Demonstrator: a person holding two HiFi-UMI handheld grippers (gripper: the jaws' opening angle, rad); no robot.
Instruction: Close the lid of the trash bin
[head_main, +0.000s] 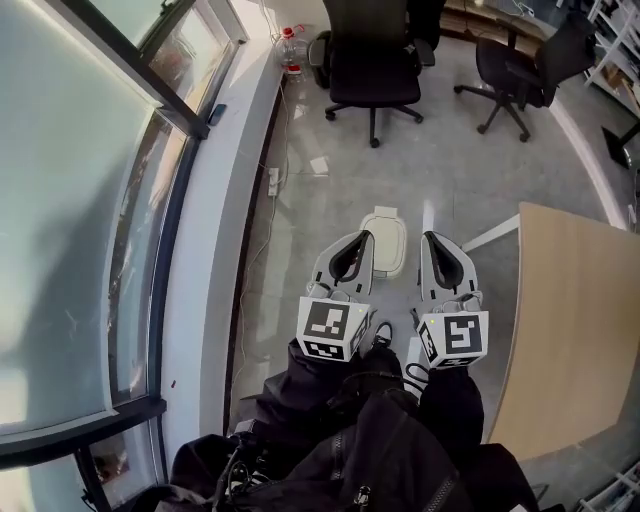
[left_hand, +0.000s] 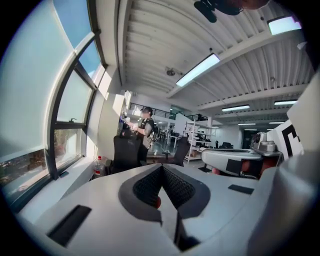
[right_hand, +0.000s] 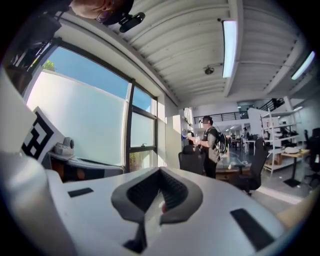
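Observation:
A white trash bin (head_main: 386, 238) stands on the grey floor, seen from above just beyond my two grippers; their tips hide part of it, and I cannot tell how its lid stands. My left gripper (head_main: 352, 256) and right gripper (head_main: 437, 262) are held side by side above the floor, both shut with nothing between the jaws. In the left gripper view the left gripper (left_hand: 161, 169) points level across the room, jaws meeting. The right gripper (right_hand: 161, 173) in its own view looks the same. Neither gripper view shows the bin.
A glass window wall and sill (head_main: 215, 250) run along the left. A wooden table (head_main: 572, 320) is at the right. Two black office chairs (head_main: 373, 60) (head_main: 520, 62) stand beyond the bin. A person (left_hand: 146, 127) stands far off in the room.

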